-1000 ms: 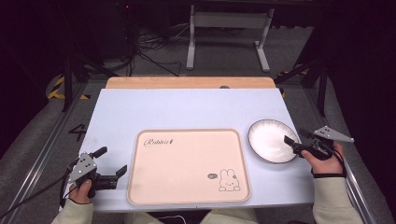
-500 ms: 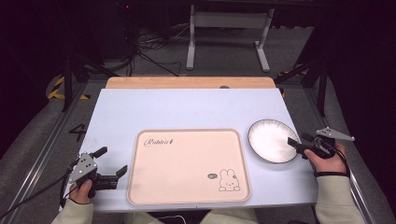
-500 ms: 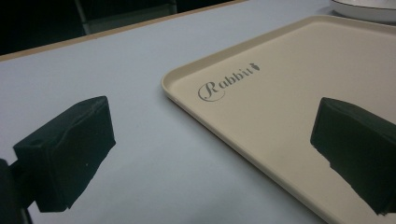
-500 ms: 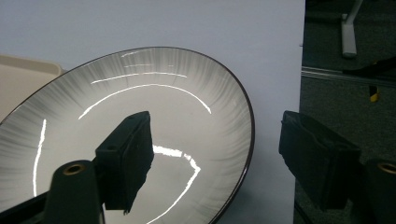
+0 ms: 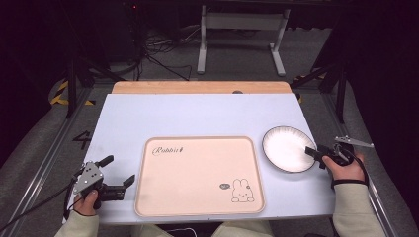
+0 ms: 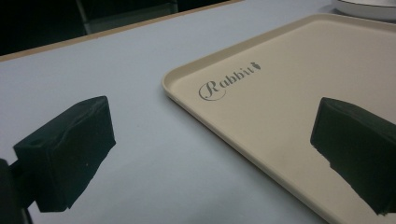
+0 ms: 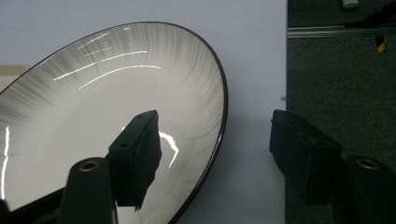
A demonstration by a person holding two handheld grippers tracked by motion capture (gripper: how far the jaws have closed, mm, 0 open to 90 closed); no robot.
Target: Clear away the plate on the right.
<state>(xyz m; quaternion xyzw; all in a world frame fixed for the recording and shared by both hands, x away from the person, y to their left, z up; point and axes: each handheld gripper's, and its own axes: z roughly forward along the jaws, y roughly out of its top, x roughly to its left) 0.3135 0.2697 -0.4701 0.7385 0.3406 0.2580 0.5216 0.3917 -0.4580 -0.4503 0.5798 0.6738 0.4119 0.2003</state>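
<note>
A white plate with a dark rim lies on the table at the right, beside a beige tray printed with a rabbit. My right gripper is at the plate's near right edge. In the right gripper view the plate has its rim between the jaws of the right gripper: one jaw over the inside, the other outside. The jaws have just been closing, but the pads stand apart from the rim. My left gripper rests open left of the tray, with nothing held by the left gripper.
The pale blue table top has a wooden strip along its far edge. The table's right edge runs close behind the plate, with dark floor beyond. Stand legs and cables lie on the floor past the table.
My right gripper has moved down and in toward the plate's edge, and its jaws now straddle the rim. The left gripper has stayed where it was.
</note>
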